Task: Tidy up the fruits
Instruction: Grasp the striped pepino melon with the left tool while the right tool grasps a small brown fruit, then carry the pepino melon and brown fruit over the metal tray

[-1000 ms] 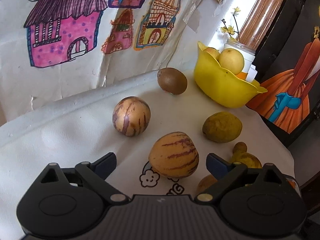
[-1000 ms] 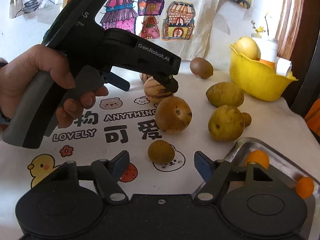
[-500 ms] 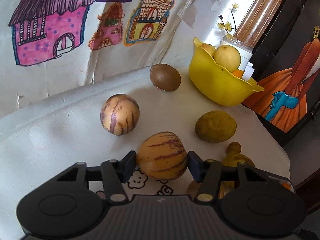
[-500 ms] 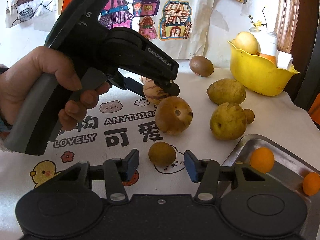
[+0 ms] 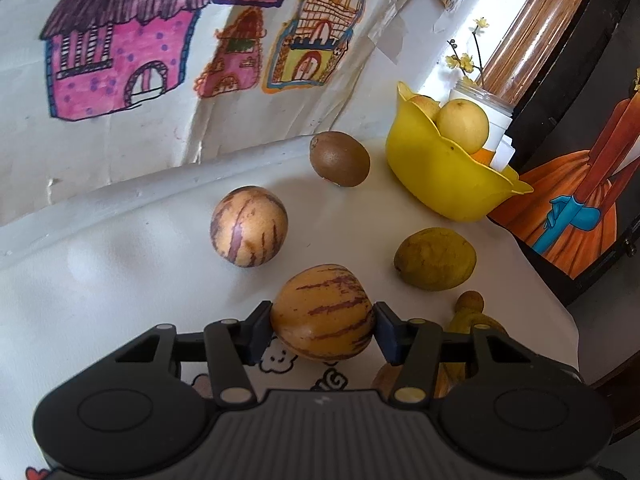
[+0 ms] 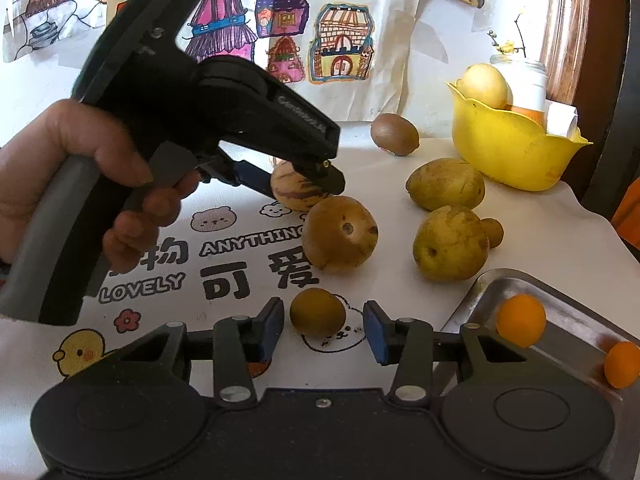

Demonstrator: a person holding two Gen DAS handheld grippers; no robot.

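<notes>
**Operator A:** Blue pads of our left gripper have just been closing and now press both flanks of the striped melon-like fruit, seated at its widest girth so it cannot roll off the cloth.

**Operator B:** Our right gripper has been closing too; it straddles the small brown fruit, gaps showing either side, no grip yet. Beyond, we see the steel tray and, farther, the yellow bowl.

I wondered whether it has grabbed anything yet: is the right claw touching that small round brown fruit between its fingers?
Apart. The right wrist view shows white cloth between the small brown fruit and each pad of the right claw, though its jaws have just been closing.
</notes>
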